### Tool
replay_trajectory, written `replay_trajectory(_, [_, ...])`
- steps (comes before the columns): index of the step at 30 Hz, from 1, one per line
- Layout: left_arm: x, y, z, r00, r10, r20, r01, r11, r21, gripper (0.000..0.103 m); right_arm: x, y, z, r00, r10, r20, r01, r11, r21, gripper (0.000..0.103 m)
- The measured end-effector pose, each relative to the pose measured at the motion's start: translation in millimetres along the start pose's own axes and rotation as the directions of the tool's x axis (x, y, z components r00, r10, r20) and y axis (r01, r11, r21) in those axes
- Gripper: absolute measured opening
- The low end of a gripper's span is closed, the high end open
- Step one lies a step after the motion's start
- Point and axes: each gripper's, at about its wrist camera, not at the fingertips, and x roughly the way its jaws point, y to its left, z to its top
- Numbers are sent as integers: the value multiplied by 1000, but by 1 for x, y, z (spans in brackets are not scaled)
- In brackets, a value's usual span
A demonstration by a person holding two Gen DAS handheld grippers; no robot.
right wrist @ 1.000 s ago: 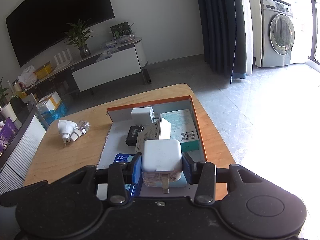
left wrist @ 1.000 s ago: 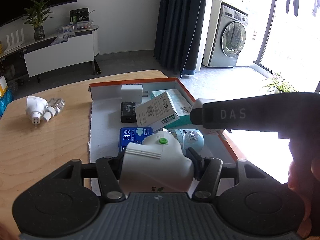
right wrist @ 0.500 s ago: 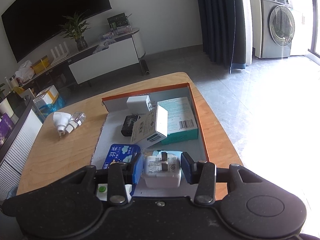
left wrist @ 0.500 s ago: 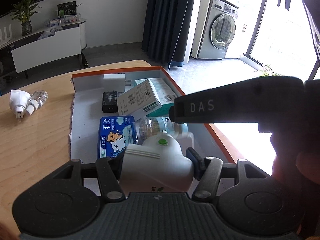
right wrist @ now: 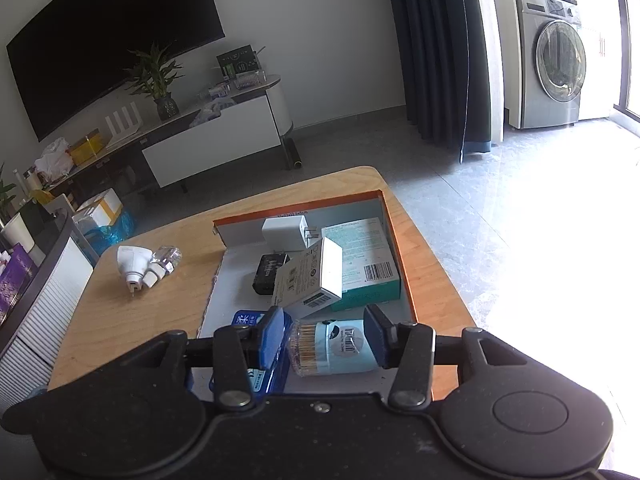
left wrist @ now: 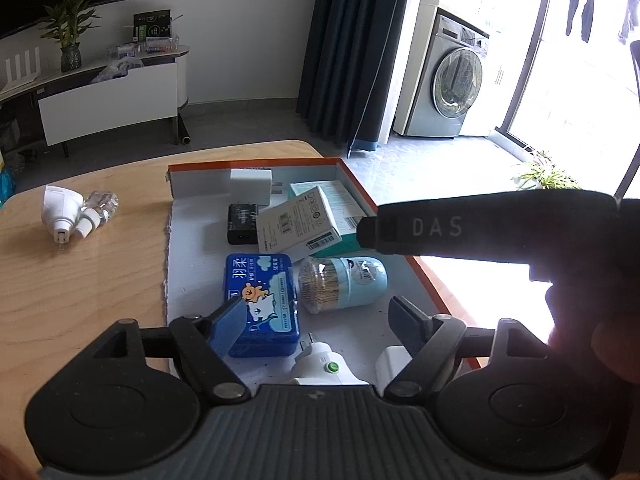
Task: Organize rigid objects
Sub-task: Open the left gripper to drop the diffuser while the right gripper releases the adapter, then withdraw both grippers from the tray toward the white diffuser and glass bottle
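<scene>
Left hand-held gripper (left wrist: 318,322): jaws are spread and opening; nothing is pinched. The white plug-in device with green button (left wrist: 320,368) is seen lying on the tray floor between and below the fingers, clear of both pads.

Right hand-held gripper (right wrist: 326,338): jaws are opening; no pad contact is seen. The cotton swab jar (right wrist: 334,346) lies on its side in the gap (it is on the tray floor, not lifted).

White charger (left wrist: 394,362): partly hidden behind the left gripper's right finger, resting in the tray just beside the plug-in device.

Tray (left wrist: 248,168): orange-rimmed, white inside, set on the wooden surface (left wrist: 80,276).

Tray contents: blue tin (left wrist: 262,300) is noted just beside the swab jar; a black adapter (left wrist: 242,224), a white box (left wrist: 298,228) leaning on a teal box (right wrist: 366,264), and a white wall plug (left wrist: 250,182) at the far wall.

Outside tray: a second white plug-in device (left wrist: 60,212) is found touching a small clear bottle (left wrist: 100,206), well apart from the tray.
</scene>
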Motion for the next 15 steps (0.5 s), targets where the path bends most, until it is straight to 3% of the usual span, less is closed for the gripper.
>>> replay_trajectory(7, [-11,30,3,994,108,-5,-108,993,-37,88,-1,9,1,1000,-8,21,8,1000,-8,79])
replay_trajectory(15, [-23,69,6,980,197,-20,-198,975,-96,90,5,33,1,1000,23,-1,-23,998,-59,80])
